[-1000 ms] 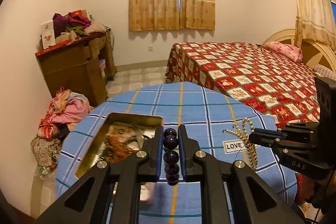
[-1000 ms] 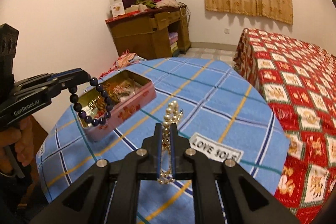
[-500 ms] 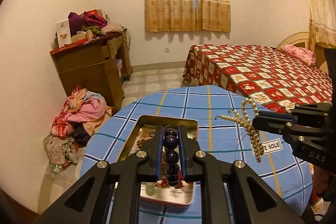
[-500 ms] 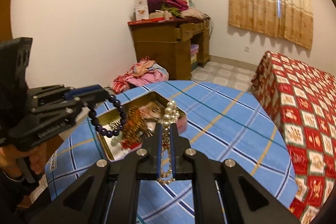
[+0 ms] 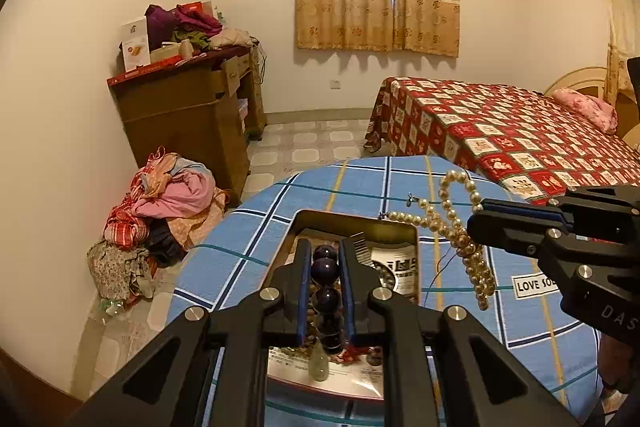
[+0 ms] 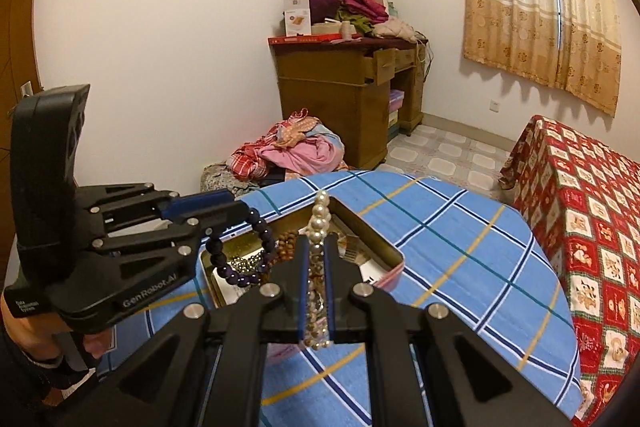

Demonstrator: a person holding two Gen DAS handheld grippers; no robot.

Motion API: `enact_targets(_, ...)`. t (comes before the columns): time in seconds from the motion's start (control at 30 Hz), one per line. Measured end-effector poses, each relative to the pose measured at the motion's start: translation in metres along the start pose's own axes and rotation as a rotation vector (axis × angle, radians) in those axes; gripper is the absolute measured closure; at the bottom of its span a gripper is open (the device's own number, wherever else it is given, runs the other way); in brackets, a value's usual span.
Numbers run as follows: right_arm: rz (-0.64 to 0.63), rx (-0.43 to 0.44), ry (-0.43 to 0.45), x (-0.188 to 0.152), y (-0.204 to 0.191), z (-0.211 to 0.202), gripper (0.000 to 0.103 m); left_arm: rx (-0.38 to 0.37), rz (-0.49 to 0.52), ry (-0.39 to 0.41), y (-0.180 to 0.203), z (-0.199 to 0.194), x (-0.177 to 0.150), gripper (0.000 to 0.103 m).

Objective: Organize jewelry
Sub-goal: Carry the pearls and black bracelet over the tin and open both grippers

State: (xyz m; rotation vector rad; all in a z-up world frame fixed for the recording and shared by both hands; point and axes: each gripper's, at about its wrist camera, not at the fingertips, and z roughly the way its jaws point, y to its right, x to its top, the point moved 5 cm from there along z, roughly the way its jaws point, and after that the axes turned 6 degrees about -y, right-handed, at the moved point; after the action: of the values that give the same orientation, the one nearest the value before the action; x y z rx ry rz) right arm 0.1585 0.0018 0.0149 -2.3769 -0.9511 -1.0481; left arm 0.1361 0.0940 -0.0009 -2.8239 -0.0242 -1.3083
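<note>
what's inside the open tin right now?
Inside the tin: brown wooden beads, a small gold-bead chain, printed paper lining. The dark bead bracelet and pearl necklace hang over it, and both grippers cover the rest.

Dark purple bead bracelet (image 5: 325, 273), cream pearl necklace (image 5: 460, 223), blue plaid tablecloth (image 5: 360, 183) w/ yellow stripes, gold tin (image 6: 390, 253)

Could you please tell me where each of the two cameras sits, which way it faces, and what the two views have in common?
Left wrist: on the left gripper, facing along its fingers at the dark bead bracelet over the open tin; the right gripper enters at right.
Right wrist: on the right gripper, facing over its pearl necklace; the left gripper and a hand show at left.
Shared: tin, blue checked tablecloth, both pieces of jewelry.
</note>
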Motion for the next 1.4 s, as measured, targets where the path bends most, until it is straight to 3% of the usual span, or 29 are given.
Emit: enact_targets(1.4,0.0,0.015,-0.113,-0.008,-0.02,0.058,0.094,-0.009,-0.045,-0.069,-0.018,0.041,-0.016,0.09)
